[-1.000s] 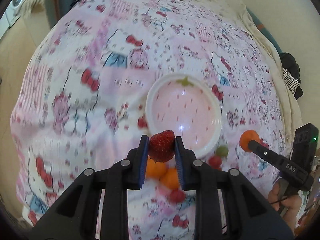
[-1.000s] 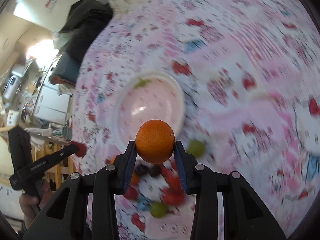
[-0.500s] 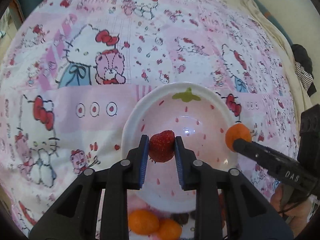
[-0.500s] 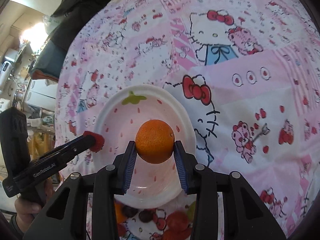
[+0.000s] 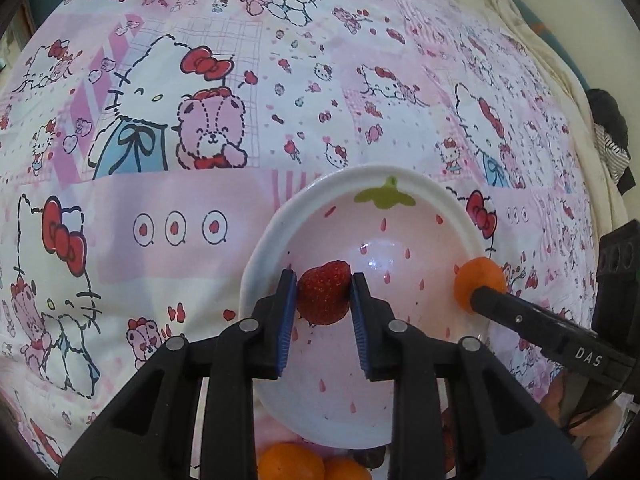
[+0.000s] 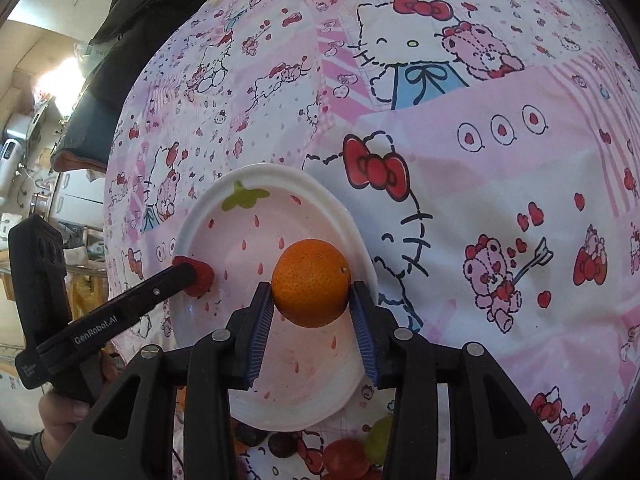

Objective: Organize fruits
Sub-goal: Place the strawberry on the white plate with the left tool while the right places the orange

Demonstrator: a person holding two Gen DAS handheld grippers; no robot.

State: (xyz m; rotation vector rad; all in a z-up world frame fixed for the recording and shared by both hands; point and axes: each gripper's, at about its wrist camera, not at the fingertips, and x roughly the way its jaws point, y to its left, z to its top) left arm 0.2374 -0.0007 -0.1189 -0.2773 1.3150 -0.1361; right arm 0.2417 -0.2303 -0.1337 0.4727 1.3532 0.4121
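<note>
A pink strawberry-patterned bowl [image 5: 276, 236] [image 6: 352, 236] stands on the cartoon-print cloth. My left gripper [image 5: 324, 300] is shut on a red strawberry [image 5: 324, 298] and holds it over the bowl's near left side. My right gripper [image 6: 311, 298] is shut on an orange mandarin [image 6: 311, 282] over the bowl's right part. Each gripper shows in the other's view: the right with the mandarin [image 5: 480, 282], the left with the strawberry [image 6: 198, 276].
Loose fruit lies on the cloth just in front of the bowl: mandarins [image 5: 290, 462], dark grapes [image 6: 280, 446], a green grape [image 6: 378, 434] and a red fruit [image 6: 344, 456]. Dark clothing [image 6: 132, 28] lies at the cloth's far edge.
Both grippers have moved forward from above the loose fruit pile to over the bowl, still holding the strawberry and the mandarin. The bowl now looks larger and closer.
</note>
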